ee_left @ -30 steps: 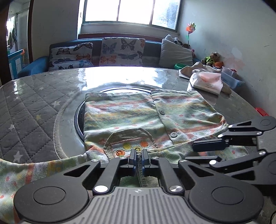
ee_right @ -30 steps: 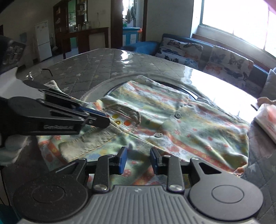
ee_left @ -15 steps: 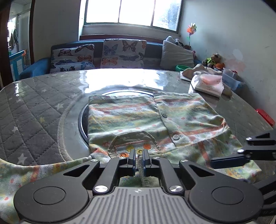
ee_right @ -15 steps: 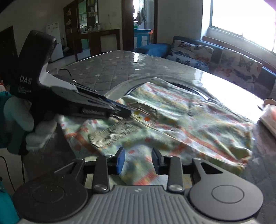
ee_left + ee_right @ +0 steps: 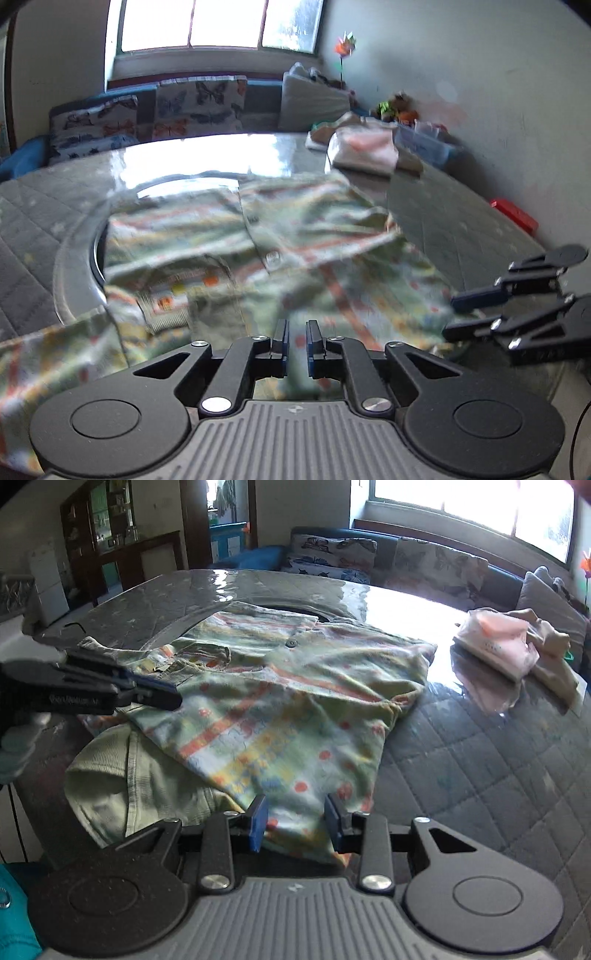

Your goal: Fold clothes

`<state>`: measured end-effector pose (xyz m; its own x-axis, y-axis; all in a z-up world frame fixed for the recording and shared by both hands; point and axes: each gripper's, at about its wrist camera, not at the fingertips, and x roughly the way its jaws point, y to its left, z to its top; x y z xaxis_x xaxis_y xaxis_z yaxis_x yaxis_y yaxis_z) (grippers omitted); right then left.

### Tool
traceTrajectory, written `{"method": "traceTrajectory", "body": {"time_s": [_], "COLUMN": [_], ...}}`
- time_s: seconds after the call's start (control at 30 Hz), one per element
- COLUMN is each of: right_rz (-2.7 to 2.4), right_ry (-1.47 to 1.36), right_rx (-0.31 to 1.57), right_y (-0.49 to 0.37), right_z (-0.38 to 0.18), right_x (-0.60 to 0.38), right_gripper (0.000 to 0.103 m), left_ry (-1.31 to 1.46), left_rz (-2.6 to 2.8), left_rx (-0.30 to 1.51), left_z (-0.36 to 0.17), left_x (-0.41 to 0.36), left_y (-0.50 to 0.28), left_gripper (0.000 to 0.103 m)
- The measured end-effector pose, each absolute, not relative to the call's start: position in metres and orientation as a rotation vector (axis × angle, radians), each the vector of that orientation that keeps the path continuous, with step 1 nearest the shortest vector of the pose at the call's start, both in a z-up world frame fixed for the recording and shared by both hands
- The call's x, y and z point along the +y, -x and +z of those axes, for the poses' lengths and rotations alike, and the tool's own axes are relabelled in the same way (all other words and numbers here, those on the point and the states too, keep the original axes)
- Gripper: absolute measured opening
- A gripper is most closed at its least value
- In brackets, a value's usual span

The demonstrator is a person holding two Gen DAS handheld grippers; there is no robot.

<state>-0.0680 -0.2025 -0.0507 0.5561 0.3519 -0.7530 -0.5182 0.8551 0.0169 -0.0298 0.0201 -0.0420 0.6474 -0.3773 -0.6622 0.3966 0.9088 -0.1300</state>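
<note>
1. A pale green child's shirt with orange stripes, coloured dots and a buttoned front (image 5: 295,686) lies spread on the grey quilted worktop under a glossy clear cover (image 5: 498,760), over a dark round inset in the worktop's middle.
2. Its ribbed green collar and one sleeve (image 5: 122,775) are folded toward the near edge, beside the left side of the garment.
3. The left gripper (image 5: 296,341) hangs low over the shirt's near part; its jaws stand a narrow gap apart with nothing between them. This view is blurred.
4. The right gripper (image 5: 295,821) sits at the shirt's near hem, jaws wide apart, the cloth edge lying between and under them but not pinched.
5. In the right wrist view the left gripper (image 5: 162,694) reaches in from the left, tips just above the shirt's pocket area.
6. A folded pink-and-white garment (image 5: 498,646) rests on the worktop's far right, well apart from the shirt.
7. A sofa with butterfly-print cushions (image 5: 199,107) stands under the window.
</note>
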Motion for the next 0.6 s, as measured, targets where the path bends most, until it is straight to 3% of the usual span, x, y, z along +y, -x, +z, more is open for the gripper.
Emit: {"method": "traceTrajectory", "body": {"time_s": [0.33,0.5,0.6], "right_rz": [0.497,0.506,0.526], "right_ry": [0.203,0.209,0.205], "right_rx": [0.777,0.798,0.784], "right_y": [0.038,0.035,0.037], "right_z": [-0.043,-0.053,-0.050], "right_x": [-0.199,-0.192,-0.187], "right_gripper": [0.035,0.036,0.042], "left_ry": [-0.006,0.072,0.129], "left_rz": [-0.364,-0.177,-0.020], "left_rx": [0.714,0.711,0.704], "left_z": [-0.029,-0.026,-0.026], "left_x": [0.047,0.101,0.145], "left_y": [0.044,0.051,0.057], "left_gripper": [0.023,0.025,0.027]}}
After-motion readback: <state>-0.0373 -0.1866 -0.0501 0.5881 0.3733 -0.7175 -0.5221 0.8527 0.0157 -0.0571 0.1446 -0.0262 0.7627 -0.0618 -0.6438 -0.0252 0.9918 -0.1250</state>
